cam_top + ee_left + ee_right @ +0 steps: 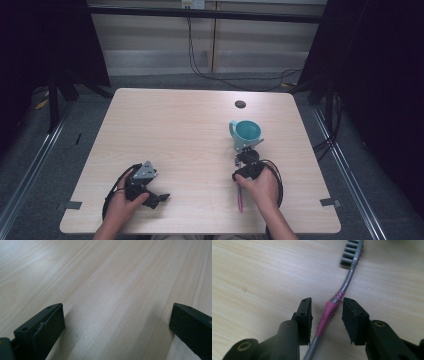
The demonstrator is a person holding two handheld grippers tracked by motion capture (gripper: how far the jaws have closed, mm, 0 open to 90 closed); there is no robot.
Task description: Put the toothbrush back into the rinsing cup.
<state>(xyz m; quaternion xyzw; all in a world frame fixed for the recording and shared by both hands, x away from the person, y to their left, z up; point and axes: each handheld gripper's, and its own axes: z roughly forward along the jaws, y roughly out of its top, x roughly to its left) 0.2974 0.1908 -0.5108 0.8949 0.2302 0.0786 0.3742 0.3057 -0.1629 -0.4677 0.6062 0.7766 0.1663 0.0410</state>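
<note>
A pink and grey toothbrush lies flat on the wooden table, bristles pointing away from me. My right gripper is open, its jaws low over the table on either side of the pink handle with a small gap on each side. In the high view the right gripper sits just in front of a teal mug, and the toothbrush's pink end sticks out under the hand. My left gripper rests near the front left of the table, open wide over bare wood.
A small dark round grommet sits in the tabletop behind the mug. Tape marks lie at the front corners. Dark frames and cables stand beyond the far edge.
</note>
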